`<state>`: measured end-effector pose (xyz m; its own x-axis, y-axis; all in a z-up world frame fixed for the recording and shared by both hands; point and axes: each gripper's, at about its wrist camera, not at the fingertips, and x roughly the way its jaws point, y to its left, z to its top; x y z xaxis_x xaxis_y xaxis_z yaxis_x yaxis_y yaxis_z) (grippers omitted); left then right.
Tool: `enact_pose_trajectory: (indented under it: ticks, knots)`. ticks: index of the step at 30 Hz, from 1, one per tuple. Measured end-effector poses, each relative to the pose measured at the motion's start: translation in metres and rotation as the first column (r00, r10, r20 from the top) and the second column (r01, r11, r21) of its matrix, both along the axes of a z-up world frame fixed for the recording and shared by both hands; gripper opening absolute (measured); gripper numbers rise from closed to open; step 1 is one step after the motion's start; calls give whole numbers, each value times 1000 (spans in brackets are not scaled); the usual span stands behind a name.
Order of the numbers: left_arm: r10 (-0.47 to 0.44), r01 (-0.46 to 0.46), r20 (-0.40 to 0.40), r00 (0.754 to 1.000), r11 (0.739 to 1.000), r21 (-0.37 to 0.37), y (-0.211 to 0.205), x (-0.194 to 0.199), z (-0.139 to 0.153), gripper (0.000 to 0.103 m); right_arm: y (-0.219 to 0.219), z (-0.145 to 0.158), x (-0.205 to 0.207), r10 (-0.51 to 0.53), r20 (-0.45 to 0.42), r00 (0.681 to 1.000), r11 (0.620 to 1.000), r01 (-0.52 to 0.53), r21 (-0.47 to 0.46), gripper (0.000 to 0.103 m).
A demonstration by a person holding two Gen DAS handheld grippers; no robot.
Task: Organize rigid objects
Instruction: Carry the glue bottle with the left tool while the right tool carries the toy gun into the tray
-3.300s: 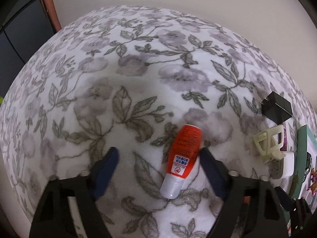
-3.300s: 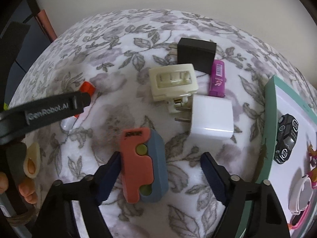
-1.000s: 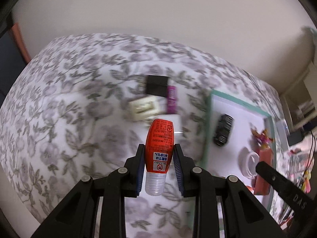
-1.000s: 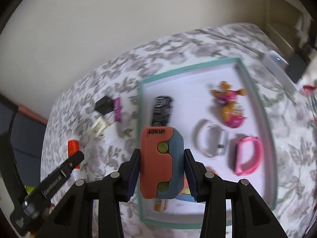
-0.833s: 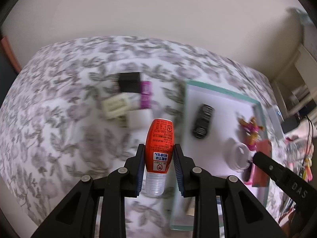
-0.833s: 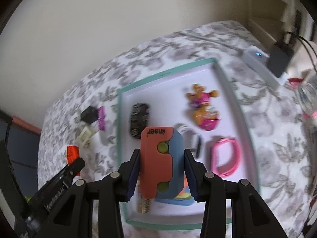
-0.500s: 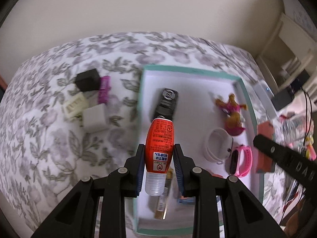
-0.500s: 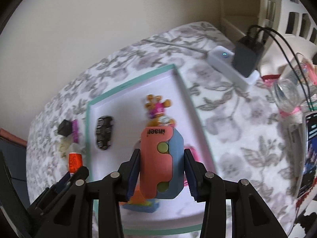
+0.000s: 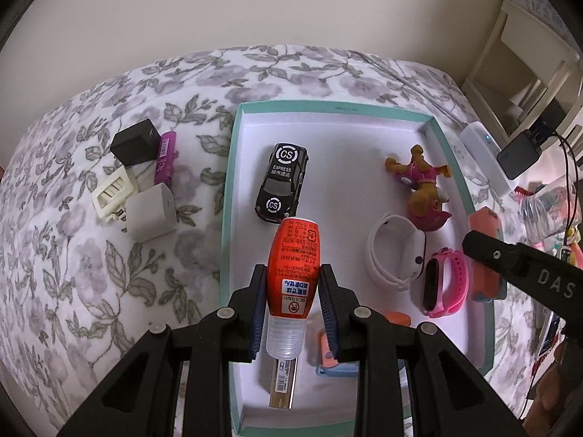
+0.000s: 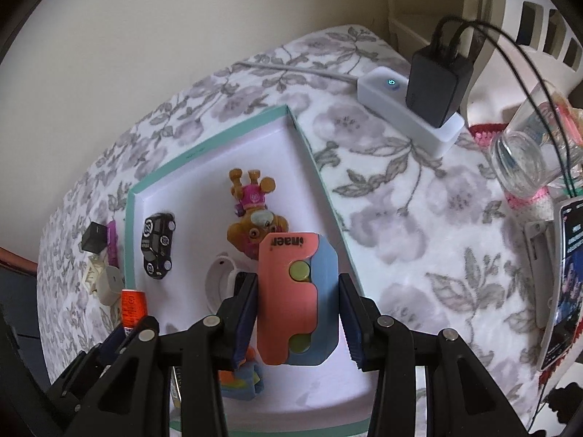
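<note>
Now above tray — bottle between fingers

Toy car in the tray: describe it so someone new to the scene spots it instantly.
Find the teal-rimmed tray on the floral cloth. The toy car lies in its far left part, just beyond the red bottle held in the left gripper. It is the only black item in the tray, with white "CS" circles and "EXPRESS" lettering.
</note>
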<state>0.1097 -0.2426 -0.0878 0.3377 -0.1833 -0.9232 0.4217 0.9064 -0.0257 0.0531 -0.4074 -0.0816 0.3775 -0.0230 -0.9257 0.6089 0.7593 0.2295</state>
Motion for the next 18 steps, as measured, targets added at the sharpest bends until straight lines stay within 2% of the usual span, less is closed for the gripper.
enact_pose_trajectory:
  ticks: [7, 18]
  knots:
    - [-20, 21, -22, 1000, 1000, 23, -4, -2, -10, 29, 5, -13, 3, 19, -36, 999, 1000, -19, 5, 45]
    - [-20, 21, -45, 999, 1000, 18, -4, -1, -12, 29, 7, -15, 6, 33, -76, 997, 998, -37, -47, 45]
